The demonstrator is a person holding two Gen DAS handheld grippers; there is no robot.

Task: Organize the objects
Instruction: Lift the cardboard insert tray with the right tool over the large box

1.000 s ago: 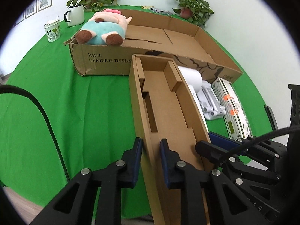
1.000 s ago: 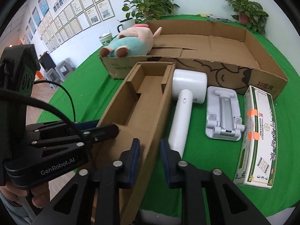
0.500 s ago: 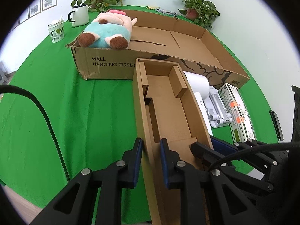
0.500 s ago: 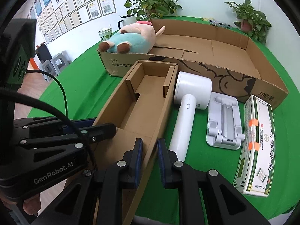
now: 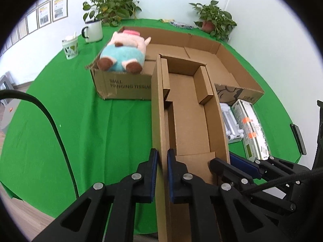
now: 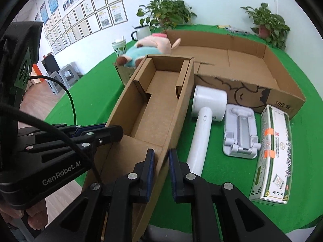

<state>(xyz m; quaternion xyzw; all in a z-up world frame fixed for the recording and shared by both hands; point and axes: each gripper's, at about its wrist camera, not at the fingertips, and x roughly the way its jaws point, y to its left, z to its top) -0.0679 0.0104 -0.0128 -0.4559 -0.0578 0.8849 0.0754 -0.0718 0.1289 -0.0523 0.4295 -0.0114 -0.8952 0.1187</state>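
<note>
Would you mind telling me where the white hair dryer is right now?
In the right wrist view, the hair dryer lies on the green table, between the narrow cardboard tray on its left and the white stand on its right.

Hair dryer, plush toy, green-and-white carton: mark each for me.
hair dryer [image 6: 198, 141], right wrist view, middle of its white handle
plush toy [image 5: 122, 57], left wrist view, its blue body
green-and-white carton [image 6: 274, 151], right wrist view, top face between the orange tapes

Green table [image 6: 298, 207] carries wide carton [image 6: 252, 68] (toy inside), dryer [image 6: 203, 121], stand [image 6: 240, 133], packet [image 6: 272, 153].
</note>
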